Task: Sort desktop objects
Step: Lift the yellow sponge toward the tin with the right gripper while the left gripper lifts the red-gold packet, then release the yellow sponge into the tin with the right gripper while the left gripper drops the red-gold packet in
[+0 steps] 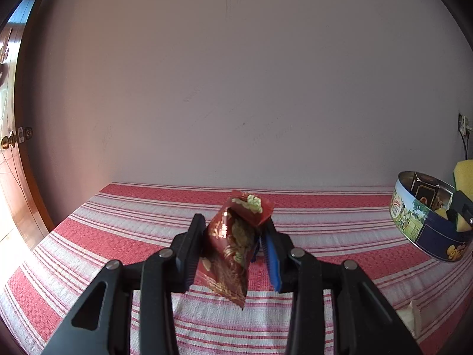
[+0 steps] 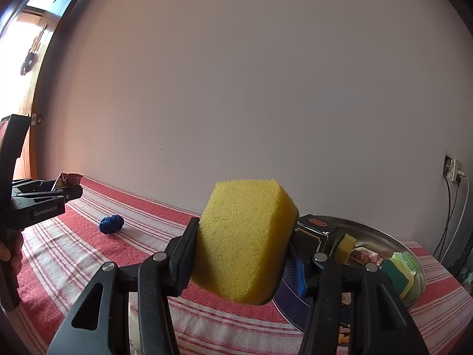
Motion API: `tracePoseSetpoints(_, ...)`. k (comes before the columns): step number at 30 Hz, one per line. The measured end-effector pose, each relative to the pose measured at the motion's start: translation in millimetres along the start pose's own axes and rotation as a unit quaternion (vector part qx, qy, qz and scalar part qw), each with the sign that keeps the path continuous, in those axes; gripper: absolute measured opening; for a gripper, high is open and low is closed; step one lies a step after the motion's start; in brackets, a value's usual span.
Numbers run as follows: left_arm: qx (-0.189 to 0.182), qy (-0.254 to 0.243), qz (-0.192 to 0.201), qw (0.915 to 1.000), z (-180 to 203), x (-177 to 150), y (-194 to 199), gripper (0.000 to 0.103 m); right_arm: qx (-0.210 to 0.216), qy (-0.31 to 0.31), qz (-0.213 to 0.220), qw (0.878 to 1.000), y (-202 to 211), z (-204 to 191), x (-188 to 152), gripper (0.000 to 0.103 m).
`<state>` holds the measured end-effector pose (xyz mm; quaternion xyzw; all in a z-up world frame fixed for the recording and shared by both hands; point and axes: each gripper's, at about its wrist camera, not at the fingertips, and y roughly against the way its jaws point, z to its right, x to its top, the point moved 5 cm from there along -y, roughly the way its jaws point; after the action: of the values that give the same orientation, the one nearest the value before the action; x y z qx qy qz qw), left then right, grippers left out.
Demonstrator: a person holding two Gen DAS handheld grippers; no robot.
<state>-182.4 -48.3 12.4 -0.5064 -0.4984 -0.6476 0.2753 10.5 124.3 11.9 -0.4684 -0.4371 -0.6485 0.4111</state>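
My left gripper (image 1: 233,230) is shut on a red snack packet (image 1: 233,245) with gold print, held above the red-and-white striped tablecloth (image 1: 118,236). The packet's top flap folds over past the fingertips. My right gripper (image 2: 241,236) is shut on a big yellow sponge (image 2: 245,242), lifted just left of a round tin (image 2: 411,254). In the right wrist view the left gripper (image 2: 71,190) appears at the far left with the packet (image 2: 66,180) poking out. In the left wrist view the tin (image 1: 425,222) sits at the right edge, with the yellow sponge (image 1: 464,174) above it.
The tin holds a dark box (image 2: 313,230), a small yellow sponge (image 2: 346,247), a green-and-yellow scourer (image 2: 399,272) and a printed packet (image 2: 363,256). A blue knotted cord ball (image 2: 111,224) lies on the cloth. A wall stands behind the table, a door (image 1: 14,159) to the left, a wall socket (image 2: 452,170) with cables to the right.
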Motion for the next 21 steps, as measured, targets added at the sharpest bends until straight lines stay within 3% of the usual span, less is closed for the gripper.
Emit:
tracePoseSetpoints(7,-0.018,-0.012,0.034,0.9992,16,5,11,0.037,-0.022,0.016,0.009,1.0,0,2,3,0.055)
tracePoseSetpoints(15,-0.029,-0.021,0.038,0.9987,47,5,16,0.037,-0.049,-0.007,0.015,0.999,-5,28,9,0.055)
tracePoseSetpoints(21,-0.062,-0.042,0.039,0.9964,90,2,24,0.037,-0.075,-0.02,0.019,0.997,-11,50,13,0.055)
